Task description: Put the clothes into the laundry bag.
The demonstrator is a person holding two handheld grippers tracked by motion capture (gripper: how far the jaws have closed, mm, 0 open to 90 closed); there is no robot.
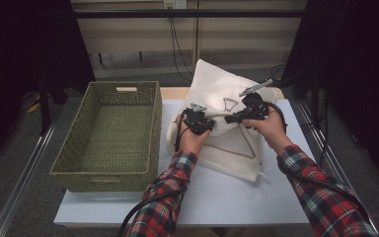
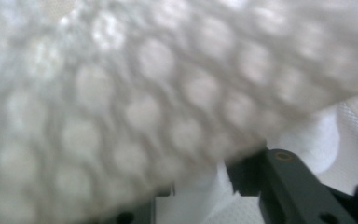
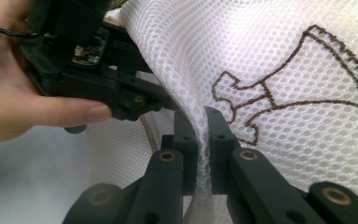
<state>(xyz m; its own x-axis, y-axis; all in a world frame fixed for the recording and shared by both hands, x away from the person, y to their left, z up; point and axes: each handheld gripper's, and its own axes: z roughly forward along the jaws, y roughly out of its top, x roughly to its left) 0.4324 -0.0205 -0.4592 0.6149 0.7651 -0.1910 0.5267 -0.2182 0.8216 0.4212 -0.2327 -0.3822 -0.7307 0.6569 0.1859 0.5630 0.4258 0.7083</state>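
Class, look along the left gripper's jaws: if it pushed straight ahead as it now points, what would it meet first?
The white mesh bag: its netting hangs blurred right over the left gripper, apparently already against it. Exact depth is unclear.

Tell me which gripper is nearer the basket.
Left. The left gripper is at the white mesh bag, just right of the basket. The right gripper grips the bag farther right, beyond the left one.
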